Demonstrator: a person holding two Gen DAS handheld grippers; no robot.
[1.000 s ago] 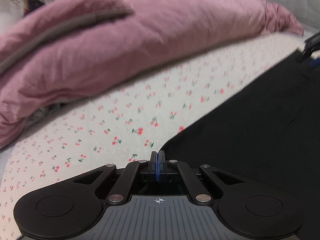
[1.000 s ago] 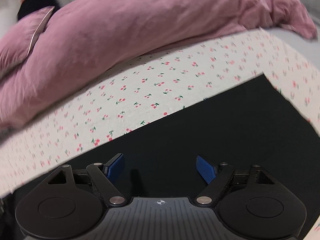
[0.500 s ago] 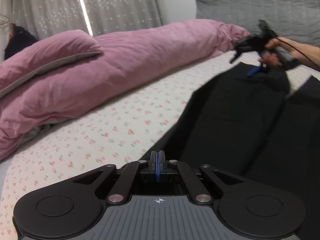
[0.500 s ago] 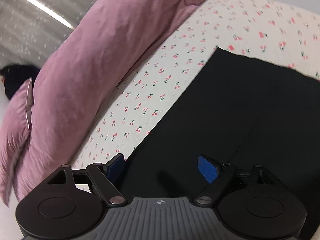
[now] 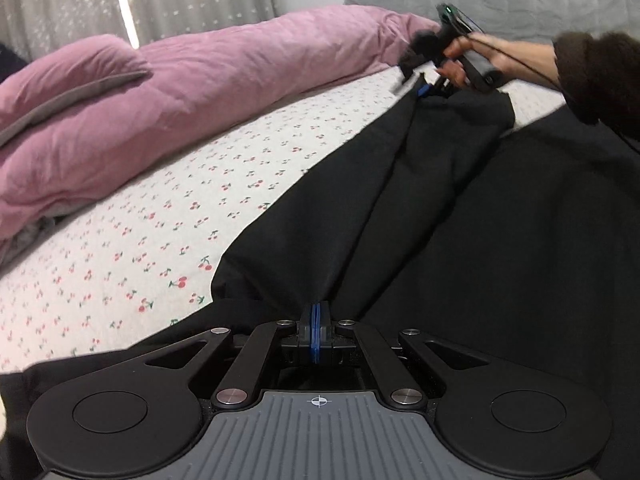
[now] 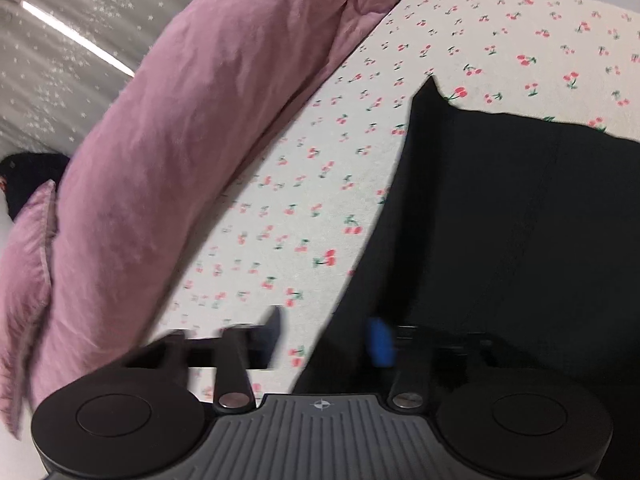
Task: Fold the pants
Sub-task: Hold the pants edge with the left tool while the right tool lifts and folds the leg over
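Left wrist view sits low, close over black cloth pants (image 5: pixel 500 240), facing pink quilted duvet (image 5: pixel 240 88). Right wrist view tilted, close; shares both.

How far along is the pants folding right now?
Early. The black pants lie spread on the cherry-print sheet. In hand: the left gripper is shut on a lifted fabric edge; the right gripper, open and blurred, straddles another edge. No finished fold shows; folding and flattening remain.
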